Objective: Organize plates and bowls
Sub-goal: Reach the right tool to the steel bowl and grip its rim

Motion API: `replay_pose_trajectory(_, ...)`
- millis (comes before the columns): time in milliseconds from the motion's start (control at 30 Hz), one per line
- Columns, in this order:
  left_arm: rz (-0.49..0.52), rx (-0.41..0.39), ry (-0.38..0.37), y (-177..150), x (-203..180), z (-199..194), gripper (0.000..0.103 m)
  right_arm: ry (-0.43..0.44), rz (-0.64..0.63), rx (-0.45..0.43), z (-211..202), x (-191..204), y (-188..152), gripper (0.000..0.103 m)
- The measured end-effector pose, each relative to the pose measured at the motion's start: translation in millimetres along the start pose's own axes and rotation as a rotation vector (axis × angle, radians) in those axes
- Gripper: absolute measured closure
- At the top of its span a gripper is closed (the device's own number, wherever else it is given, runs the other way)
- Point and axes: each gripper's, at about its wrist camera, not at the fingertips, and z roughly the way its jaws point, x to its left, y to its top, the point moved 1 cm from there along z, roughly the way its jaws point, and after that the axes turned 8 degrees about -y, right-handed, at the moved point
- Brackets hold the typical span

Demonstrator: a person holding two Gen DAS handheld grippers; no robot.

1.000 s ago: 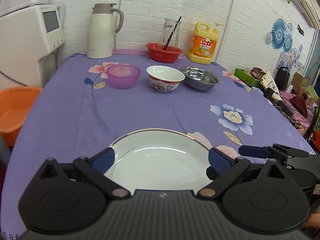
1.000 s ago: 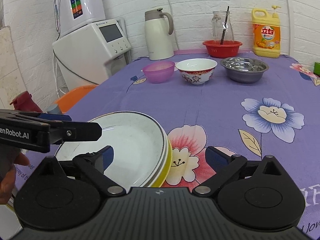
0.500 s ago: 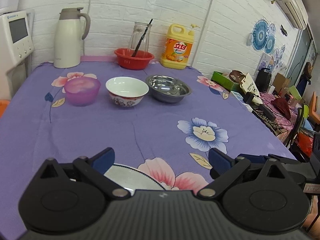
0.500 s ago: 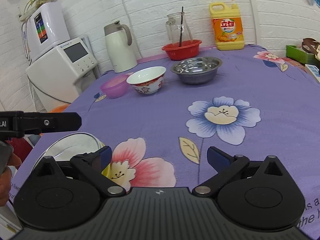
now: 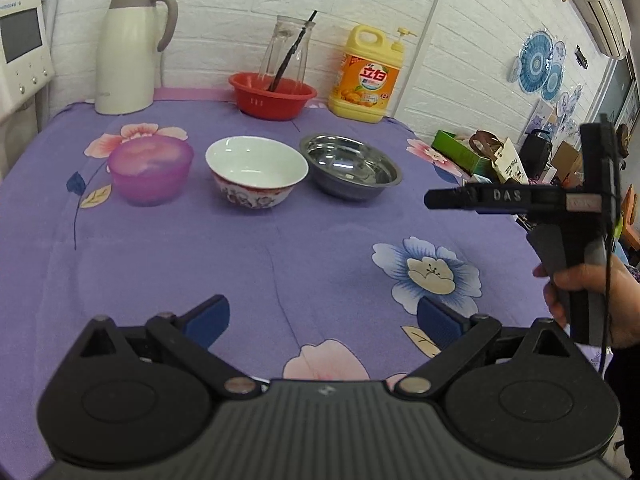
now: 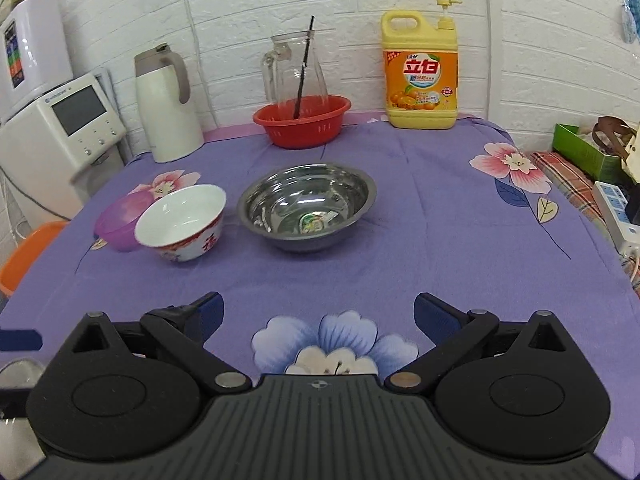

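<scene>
Three bowls stand in a row on the purple flowered tablecloth (image 5: 200,264): a purple plastic bowl (image 5: 150,170), a white ceramic bowl (image 5: 256,172) with a red pattern, and a steel bowl (image 5: 350,166). In the right wrist view the steel bowl (image 6: 308,206) lies ahead of centre, with the white bowl (image 6: 182,222) and purple bowl (image 6: 116,220) to its left. My left gripper (image 5: 320,320) is open and empty, well short of the bowls. My right gripper (image 6: 318,314) is open and empty too; a hand holds it at the right of the left wrist view (image 5: 520,200). The plates are out of view.
Along the back wall stand a white thermos jug (image 5: 130,52), a red basket (image 5: 272,94) with a glass pitcher (image 5: 286,50), and a yellow detergent bottle (image 5: 368,76). A white appliance (image 6: 64,128) and an orange tub (image 6: 24,256) sit left of the table. Clutter and a power strip (image 6: 616,216) lie right.
Both grippers have lifted away from the stacked plates and swung toward the bowls. The plates have dropped out of view. The right gripper now faces the steel bowl.
</scene>
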Motion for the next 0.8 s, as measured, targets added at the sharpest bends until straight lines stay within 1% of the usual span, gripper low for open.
replay_pose_trajectory(133,-0.020,0.002,-0.003,6,15,4,0.005,-0.049,0.023,0.035,46,-6,34,0.000)
replay_pose_trajectory(233,-0.022,-0.001,-0.001,11,23,4,0.005,-0.089,0.008,0.062,80,-4,52,0.000)
replay_pose_trajectory(400,-0.038,-0.006,0.012,15,37,5,0.005,-0.164,-0.048,0.142,128,-1,62,0.000)
replay_pose_trajectory(567,-0.060,-0.012,0.018,18,45,7,0.005,-0.194,-0.072,0.194,148,-2,61,0.000)
replay_pose_trajectory(667,-0.057,-0.014,0.023,18,43,6,0.005,-0.202,-0.111,0.231,158,2,59,0.000)
replay_pose_trajectory(800,-0.055,-0.022,0.021,17,39,0,0.005,-0.200,-0.105,0.253,157,-1,59,0.000)
